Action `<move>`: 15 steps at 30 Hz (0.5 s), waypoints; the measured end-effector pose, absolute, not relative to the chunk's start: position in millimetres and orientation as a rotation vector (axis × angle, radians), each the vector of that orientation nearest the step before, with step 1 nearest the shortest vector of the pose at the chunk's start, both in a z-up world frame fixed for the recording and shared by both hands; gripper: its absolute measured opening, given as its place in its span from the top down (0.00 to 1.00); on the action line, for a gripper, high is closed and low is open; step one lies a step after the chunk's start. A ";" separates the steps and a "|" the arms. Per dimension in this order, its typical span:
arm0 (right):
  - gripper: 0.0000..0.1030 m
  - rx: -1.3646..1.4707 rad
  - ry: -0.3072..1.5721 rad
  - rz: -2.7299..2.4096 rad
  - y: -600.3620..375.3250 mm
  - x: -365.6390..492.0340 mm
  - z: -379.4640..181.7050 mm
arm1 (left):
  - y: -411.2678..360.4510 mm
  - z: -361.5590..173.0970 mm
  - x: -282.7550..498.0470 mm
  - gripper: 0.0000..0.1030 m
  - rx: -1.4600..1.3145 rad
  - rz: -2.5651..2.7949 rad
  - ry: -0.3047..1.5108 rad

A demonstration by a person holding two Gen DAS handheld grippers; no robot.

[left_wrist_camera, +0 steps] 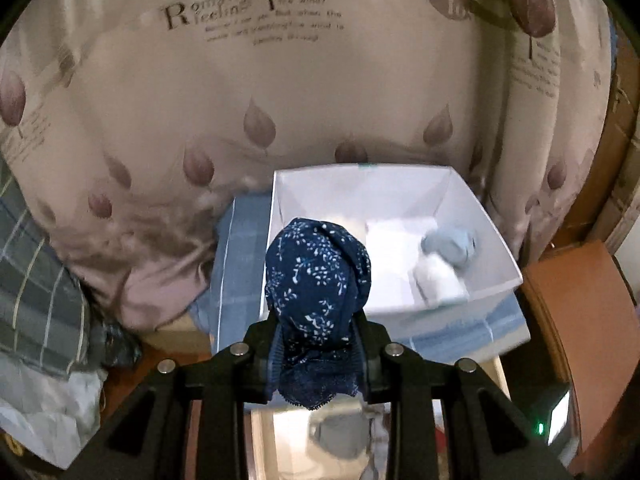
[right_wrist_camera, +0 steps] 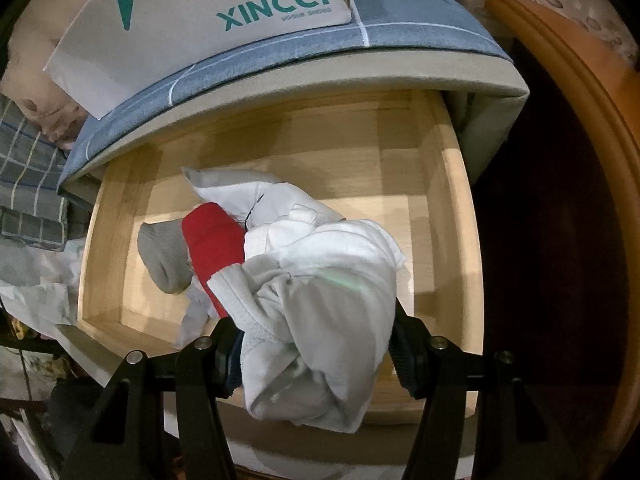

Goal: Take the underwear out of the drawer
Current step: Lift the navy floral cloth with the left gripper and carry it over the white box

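While the left gripper [left_wrist_camera: 318, 354] pinches a rolled pair of navy floral underwear [left_wrist_camera: 318, 280] between its pads, the bundle hangs in the air in front of a white box [left_wrist_camera: 480, 216] that sits on the blue checked bedsheet [left_wrist_camera: 236, 248]. Inside that box lie 2 small items, a pale blue roll [left_wrist_camera: 450, 246] and a white roll [left_wrist_camera: 438, 278], which suggests it is the drop-off point. The right gripper [right_wrist_camera: 316, 352] is clamped on a bulky white garment [right_wrist_camera: 320, 312] above the open wooden drawer [right_wrist_camera: 452, 208], where a red piece [right_wrist_camera: 214, 240] and a grey sock [right_wrist_camera: 164, 252] lie against the white cloth; whether that garment is fully clear of the drawer cannot be told. The step in hand appears to be the carry from drawer to box. The next move likely calls for bringing the navy pair over the box's open top and spreading the pads, then lifting the white garment free.
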State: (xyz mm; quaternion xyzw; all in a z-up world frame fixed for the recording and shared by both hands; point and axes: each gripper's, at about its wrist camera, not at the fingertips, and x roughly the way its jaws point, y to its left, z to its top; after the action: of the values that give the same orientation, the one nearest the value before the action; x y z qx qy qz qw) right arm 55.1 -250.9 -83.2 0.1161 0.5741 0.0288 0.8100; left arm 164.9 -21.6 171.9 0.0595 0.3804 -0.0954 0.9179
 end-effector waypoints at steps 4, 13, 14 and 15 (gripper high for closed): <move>0.45 0.254 1.221 0.062 -251.9 54.8 -82.7 | -33.1 171.8 196.4 0.72 0.133 -0.191 0.772; 0.44 0.253 1.211 0.067 -250.8 55.9 -79.8 | -47.0 129.4 258.0 0.72 0.166 -0.135 0.836; 0.44 0.256 1.212 0.069 -250.8 56.2 -80.0 | -48.3 120.9 261.9 0.72 0.174 -0.130 0.850; 0.44 0.258 1.213 0.069 -251.2 56.1 -80.1 | -48.8 114.8 263.7 0.72 0.178 -0.123 0.862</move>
State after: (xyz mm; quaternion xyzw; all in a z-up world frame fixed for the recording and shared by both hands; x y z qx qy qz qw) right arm 56.1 -251.2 -80.1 0.1211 0.5682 0.0324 0.8133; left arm 263.7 -48.8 114.8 0.0860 0.4168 -0.0597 0.9029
